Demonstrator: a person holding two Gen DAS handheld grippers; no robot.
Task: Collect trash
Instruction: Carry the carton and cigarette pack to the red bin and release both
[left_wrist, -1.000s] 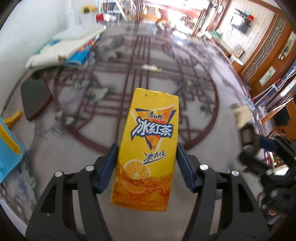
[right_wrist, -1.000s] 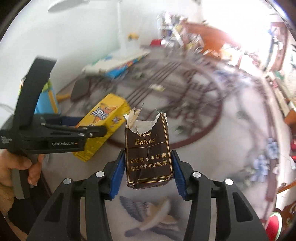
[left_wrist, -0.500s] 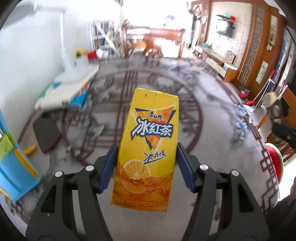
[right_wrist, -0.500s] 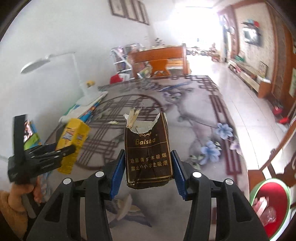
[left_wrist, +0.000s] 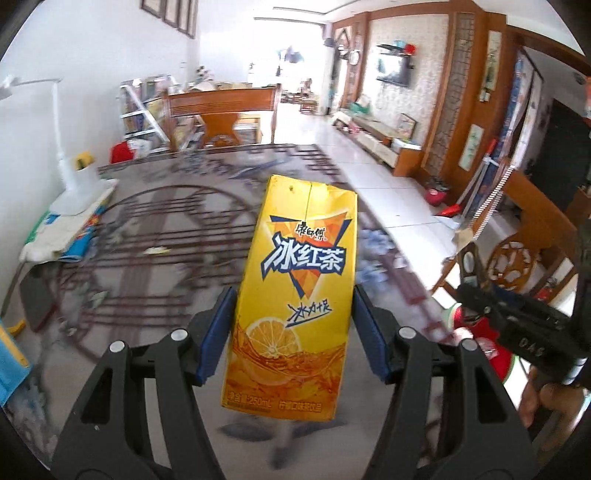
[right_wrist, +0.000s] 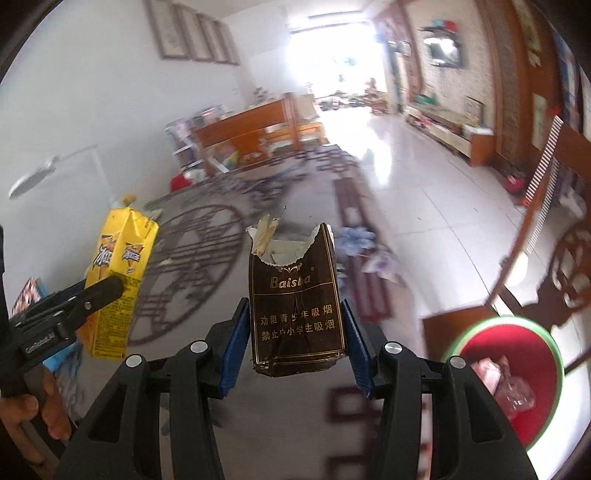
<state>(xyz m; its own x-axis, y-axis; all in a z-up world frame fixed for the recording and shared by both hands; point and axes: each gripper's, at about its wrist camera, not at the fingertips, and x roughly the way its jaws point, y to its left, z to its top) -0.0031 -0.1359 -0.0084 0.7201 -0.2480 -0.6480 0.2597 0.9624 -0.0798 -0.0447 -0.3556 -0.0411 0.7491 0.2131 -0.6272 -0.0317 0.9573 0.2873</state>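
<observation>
My left gripper (left_wrist: 293, 332) is shut on a yellow iced-tea carton (left_wrist: 295, 291) and holds it upright above the patterned table. The carton also shows at the left of the right wrist view (right_wrist: 118, 273). My right gripper (right_wrist: 295, 343) is shut on a torn brown cigarette pack (right_wrist: 297, 299), held upright above the table's edge. A red bin with a green rim (right_wrist: 517, 376) stands on the floor at the lower right and has wrappers in it. Part of that bin shows behind the right gripper's body in the left wrist view (left_wrist: 480, 332).
The table (left_wrist: 155, 236) carries a white desk lamp (left_wrist: 74, 177), a stack of cloth and books (left_wrist: 62, 229) and a small scrap (left_wrist: 157, 251). Wooden chairs (left_wrist: 221, 114) stand at the far end, another chair (right_wrist: 565, 266) at the right. The tiled floor (right_wrist: 424, 177) lies beyond.
Both grippers have lifted and tilted up from the table and swung right, each keeping its hold. The red bin has come closer at the right gripper's lower right.
</observation>
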